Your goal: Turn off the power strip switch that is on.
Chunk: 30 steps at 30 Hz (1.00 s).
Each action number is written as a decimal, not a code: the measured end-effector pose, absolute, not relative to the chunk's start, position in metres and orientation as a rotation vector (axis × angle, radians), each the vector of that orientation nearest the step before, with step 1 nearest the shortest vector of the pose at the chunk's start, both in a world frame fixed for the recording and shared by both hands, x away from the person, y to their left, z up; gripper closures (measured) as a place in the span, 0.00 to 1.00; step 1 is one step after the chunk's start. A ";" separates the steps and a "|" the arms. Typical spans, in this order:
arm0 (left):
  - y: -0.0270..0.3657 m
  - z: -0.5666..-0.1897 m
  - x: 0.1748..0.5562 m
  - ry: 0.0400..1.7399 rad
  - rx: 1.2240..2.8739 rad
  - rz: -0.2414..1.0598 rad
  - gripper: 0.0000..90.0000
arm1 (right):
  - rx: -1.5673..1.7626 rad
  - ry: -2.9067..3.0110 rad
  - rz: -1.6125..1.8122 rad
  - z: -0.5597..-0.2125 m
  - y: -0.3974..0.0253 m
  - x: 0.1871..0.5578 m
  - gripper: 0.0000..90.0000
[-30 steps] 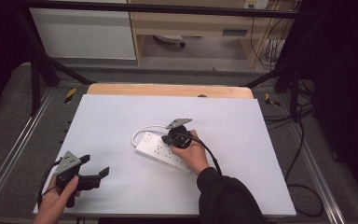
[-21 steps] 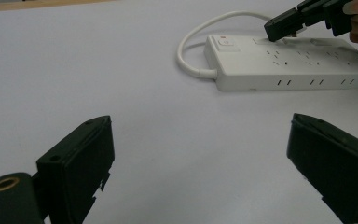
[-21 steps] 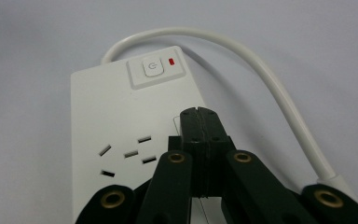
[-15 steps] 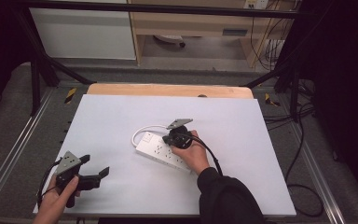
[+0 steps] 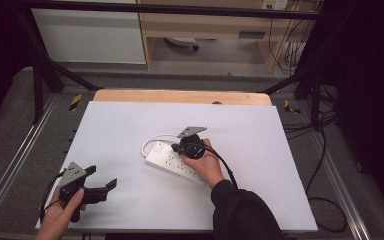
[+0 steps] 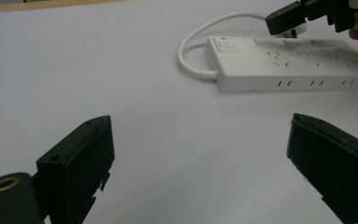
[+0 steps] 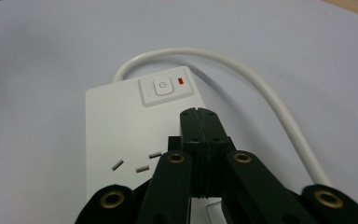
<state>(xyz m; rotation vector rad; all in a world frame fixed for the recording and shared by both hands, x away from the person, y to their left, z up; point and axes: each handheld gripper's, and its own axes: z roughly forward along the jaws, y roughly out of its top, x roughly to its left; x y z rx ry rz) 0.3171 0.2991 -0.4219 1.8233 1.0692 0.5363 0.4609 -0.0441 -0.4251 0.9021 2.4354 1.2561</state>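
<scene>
Power strip [image 5: 172, 161] lies mid-counter [image 5: 280, 150]; its near-right end is hidden under the right hand [image 5: 207, 165]. Right gripper [image 7: 199, 122] hovers over the strip just near of the switch [image 7: 164, 88], fingers pressed together, empty. Left gripper [image 5: 102, 182] rests at the near-left corner, fingers wide. No shift since earlier frames.

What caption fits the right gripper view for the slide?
Shut right gripper poised over white power strip, near its power button.
</scene>
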 end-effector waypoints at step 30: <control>0.299 -0.422 0.317 1.070 1.824 0.538 0.08 | 0.993 2.349 1.299 -0.411 -0.052 0.462 0.39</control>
